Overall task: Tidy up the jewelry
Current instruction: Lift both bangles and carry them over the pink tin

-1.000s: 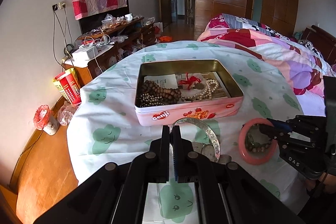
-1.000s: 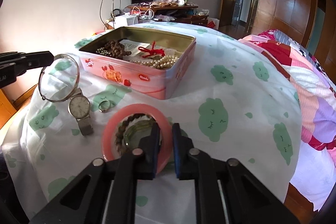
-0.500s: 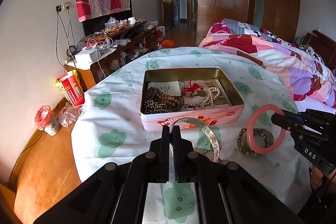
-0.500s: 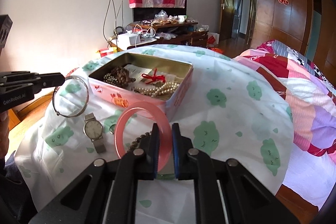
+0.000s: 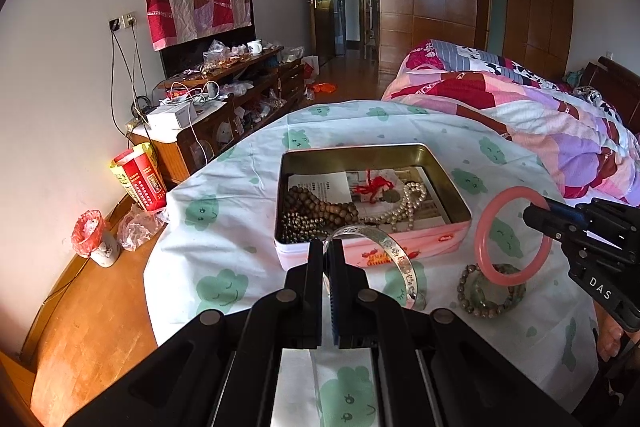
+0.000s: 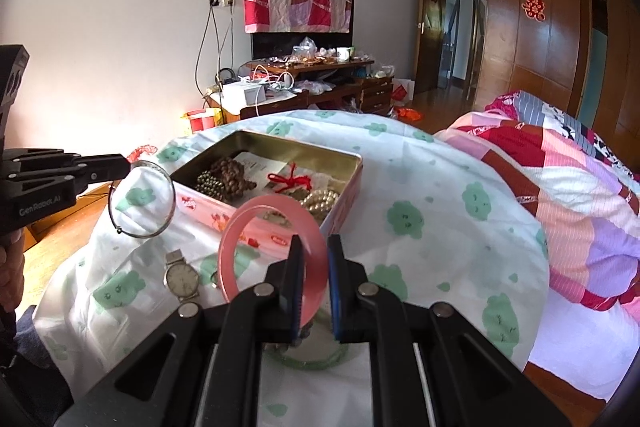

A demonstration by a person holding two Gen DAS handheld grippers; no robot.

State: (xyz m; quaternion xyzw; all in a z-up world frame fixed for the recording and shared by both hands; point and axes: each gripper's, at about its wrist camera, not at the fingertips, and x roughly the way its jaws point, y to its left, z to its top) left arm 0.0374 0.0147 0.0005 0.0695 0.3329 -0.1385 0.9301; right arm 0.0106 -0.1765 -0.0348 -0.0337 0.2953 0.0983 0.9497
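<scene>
In the left wrist view, the left hand-held gripper (image 5: 327, 251) is clamped on an engraved silver metal bangle (image 5: 394, 257), held in the air just in front of the open pink rectangular tin box (image 5: 440, 241). The tin holds brown wooden beads (image 5: 320, 205) and a pearl strand (image 5: 404, 207). A brown and green bead bracelet (image 5: 490, 293) lies on the counter with the cloud-print white cloth (image 5: 224, 227).

In the right wrist view, the right hand-held gripper (image 6: 316, 253) grips a pink round bangle (image 6: 240, 231), upright and raised near the tin's front corner. A silver wristwatch (image 6: 181, 277) lies on the cloth, left of it.
</scene>
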